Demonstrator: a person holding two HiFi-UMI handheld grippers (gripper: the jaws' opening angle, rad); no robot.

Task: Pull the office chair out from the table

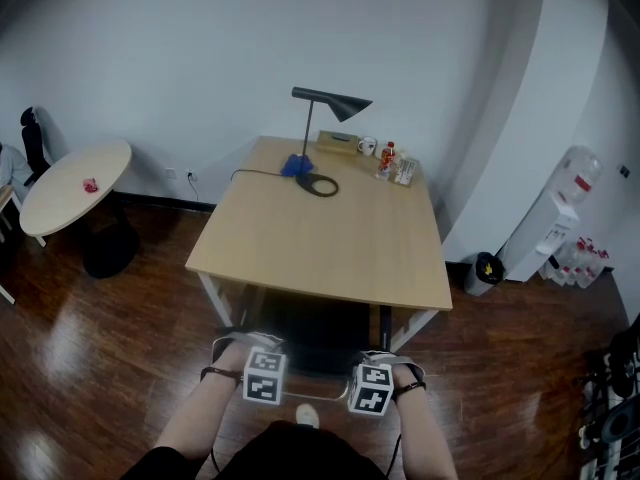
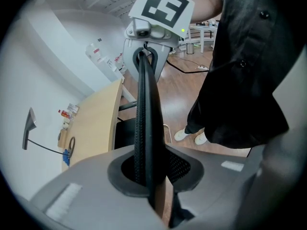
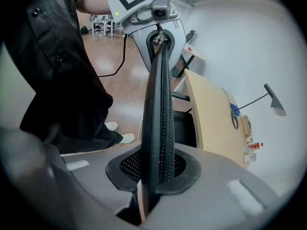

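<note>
Office chair [image 1: 312,340]: black, mesh back, upright, mostly tucked under the table [image 1: 320,238], just ahead of and below both grippers. Back's top rim [image 2: 144,114] is a thin black ribbed edge running straight across from the left gripper [image 2: 148,176] to the right gripper [image 3: 153,176], and each gripper's jaws are clamped on it. Table: rectangular light wood top, white legs, just beyond the grippers, with its near edge over the chair.

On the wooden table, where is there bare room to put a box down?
The near half of the wooden table is bare, from the dark ring to the front edge. The far edge is crowded: lamp, mug, bottles.
</note>
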